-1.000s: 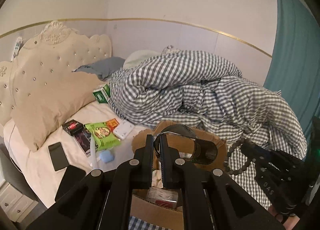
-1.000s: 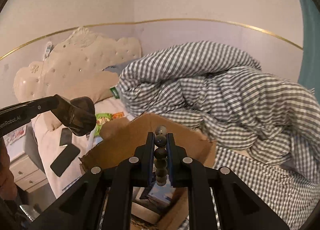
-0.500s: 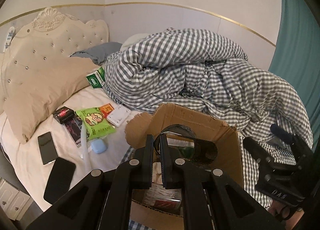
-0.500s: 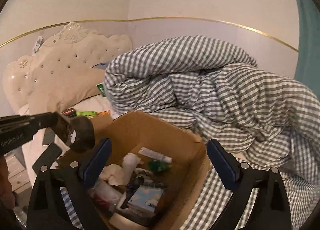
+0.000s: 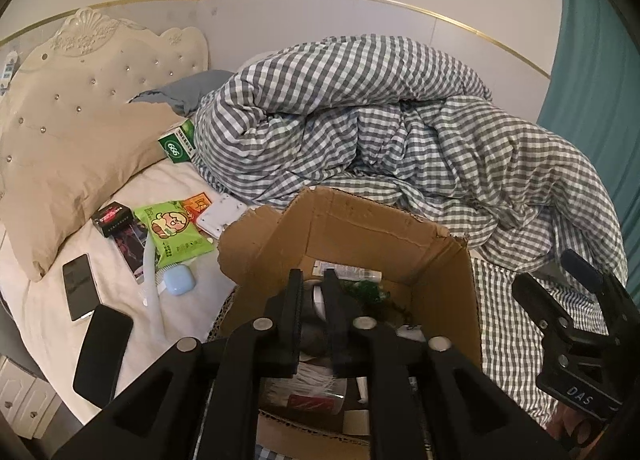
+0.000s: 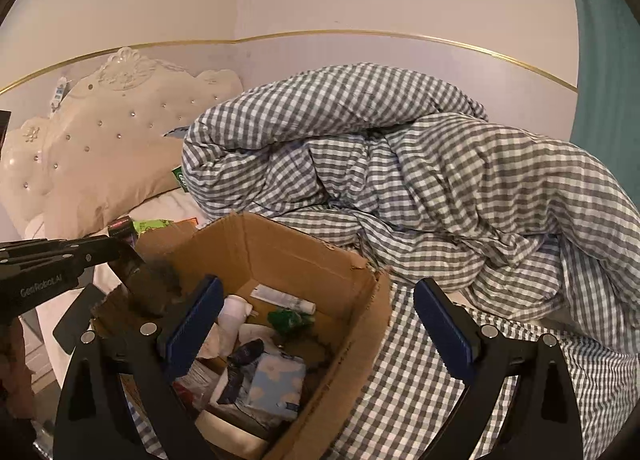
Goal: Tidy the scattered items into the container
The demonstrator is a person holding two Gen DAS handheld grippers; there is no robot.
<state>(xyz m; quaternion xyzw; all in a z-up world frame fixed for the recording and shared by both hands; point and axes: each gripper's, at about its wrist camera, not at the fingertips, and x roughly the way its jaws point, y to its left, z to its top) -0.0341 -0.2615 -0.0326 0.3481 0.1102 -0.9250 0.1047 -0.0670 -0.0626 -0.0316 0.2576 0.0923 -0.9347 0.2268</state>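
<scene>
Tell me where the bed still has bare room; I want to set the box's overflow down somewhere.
Bare white sheet lies between the blue earbud case and the cardboard box. The flat checked cover right of the box is open too. Crowded: the snack packets and phones beside the pillow.

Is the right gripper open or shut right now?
Open. In its own wrist view the right gripper has its blue-padded fingers spread wide apart over the cardboard box, with nothing held between them.
</scene>
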